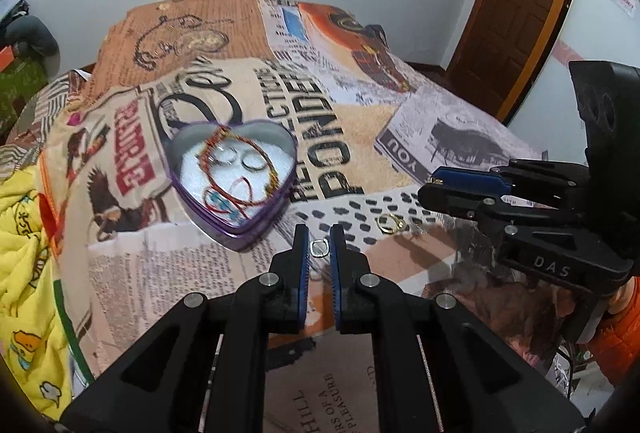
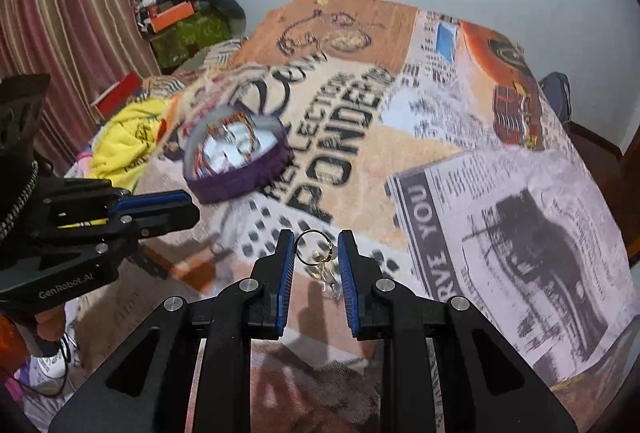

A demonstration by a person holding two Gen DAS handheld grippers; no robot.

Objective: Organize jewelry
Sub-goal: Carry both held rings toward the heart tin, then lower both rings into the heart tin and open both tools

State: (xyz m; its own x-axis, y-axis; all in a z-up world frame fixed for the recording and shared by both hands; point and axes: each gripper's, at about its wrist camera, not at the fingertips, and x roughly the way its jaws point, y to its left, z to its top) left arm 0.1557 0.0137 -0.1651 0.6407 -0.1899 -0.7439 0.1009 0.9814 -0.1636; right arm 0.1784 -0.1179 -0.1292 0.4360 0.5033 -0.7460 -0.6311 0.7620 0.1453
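Silver ring (image 1: 319,247), small and square, pinched tight in the left gripper (image 1: 319,235), just above the printed cloth (image 1: 360,105). Ahead and a bit left, close by: purple heart tin (image 1: 276,201), lid off, with red string bracelets (image 1: 224,193) and round rings on white padding. Off to the right, a gold hoop (image 1: 388,223) flat on the cloth, near the right gripper (image 1: 426,189). Yellow blanket (image 1: 24,233) at the far left.

From the right wrist: gold ring (image 2: 315,247) squeezed between the right gripper's pads, up off the cloth. Left gripper poking in from the left side, in front of the blurry heart tin.
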